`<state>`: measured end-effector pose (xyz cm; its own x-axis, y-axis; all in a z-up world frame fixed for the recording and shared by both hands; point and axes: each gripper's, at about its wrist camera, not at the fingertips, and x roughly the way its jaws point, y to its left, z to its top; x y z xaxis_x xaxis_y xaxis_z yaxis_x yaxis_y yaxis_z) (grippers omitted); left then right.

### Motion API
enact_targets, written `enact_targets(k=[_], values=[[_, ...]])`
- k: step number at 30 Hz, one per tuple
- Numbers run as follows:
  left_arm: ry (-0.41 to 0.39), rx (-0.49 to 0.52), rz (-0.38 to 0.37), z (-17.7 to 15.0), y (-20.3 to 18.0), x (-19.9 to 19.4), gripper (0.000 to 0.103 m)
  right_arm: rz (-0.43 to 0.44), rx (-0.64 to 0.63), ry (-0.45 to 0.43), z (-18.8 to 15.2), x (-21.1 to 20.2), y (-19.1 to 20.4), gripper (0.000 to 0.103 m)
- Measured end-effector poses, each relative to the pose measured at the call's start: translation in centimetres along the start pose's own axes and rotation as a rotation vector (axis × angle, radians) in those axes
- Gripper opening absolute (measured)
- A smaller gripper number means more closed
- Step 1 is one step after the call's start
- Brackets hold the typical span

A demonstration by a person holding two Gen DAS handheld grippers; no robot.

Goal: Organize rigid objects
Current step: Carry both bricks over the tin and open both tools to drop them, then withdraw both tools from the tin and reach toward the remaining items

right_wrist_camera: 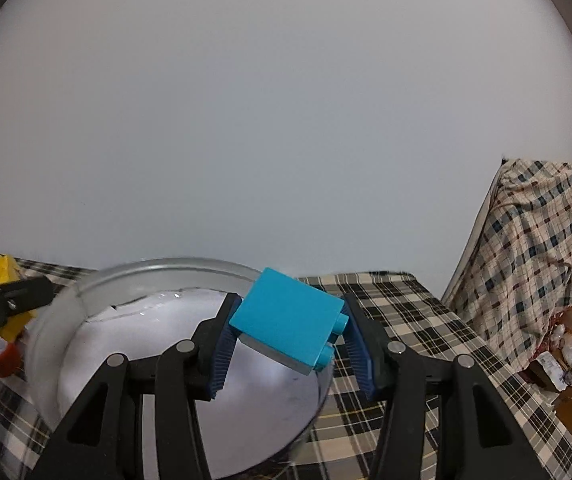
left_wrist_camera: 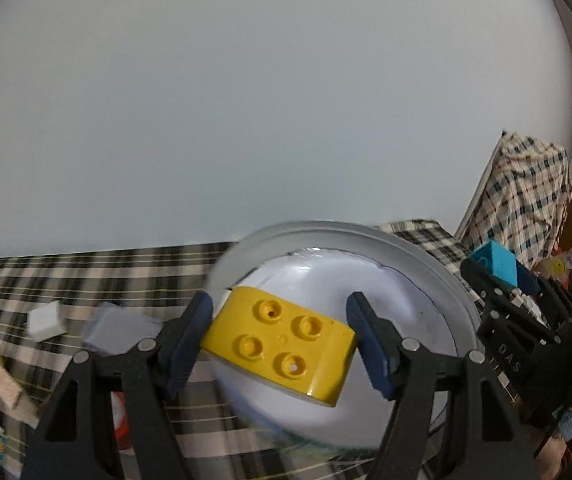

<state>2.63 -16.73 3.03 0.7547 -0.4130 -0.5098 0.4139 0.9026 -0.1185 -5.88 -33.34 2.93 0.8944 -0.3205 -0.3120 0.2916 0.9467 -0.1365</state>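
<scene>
A: Big things first?
B: The checked desk, then a round metal tin, blurred, its near rim cut off.
A: The hand-held grippers?
B: The left hand-held gripper clamps a yellow brick above the tin. The right hand-held gripper grips a blue brick over the tin's rim.
A: Leftovers?
B: Small blocks on the desk, too smeared to identify.

Soft, even, dim light; strong fisheye bending with dark corners; motion blur smears the bowl rim.
</scene>
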Motion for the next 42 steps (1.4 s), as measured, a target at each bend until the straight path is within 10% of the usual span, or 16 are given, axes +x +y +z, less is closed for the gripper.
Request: enact_targets(k=[18,25,30,42], values=[[0.107,0.035,0.044,-1.5,-2.5,4.8,0.070,0.036,-0.012,0.100,-0.8,3.0,0.3,0.053],[0.029,0.083,0.138,-1.5,-3.3,2.6,0.102,0.047,0.078,-0.008,-0.1,1.3,-0.6,0.100],[-0.025,0.100,0.150,-1.3,-3.3,0.7,0.102,-0.005,0.162,-0.152,0.3,-0.6,-2.1,0.102],[-0.063,0.096,0.295,-3.9,0.9,-1.8,0.102,-0.037,0.179,-0.072,-0.9,0.1,-1.1,0.102]])
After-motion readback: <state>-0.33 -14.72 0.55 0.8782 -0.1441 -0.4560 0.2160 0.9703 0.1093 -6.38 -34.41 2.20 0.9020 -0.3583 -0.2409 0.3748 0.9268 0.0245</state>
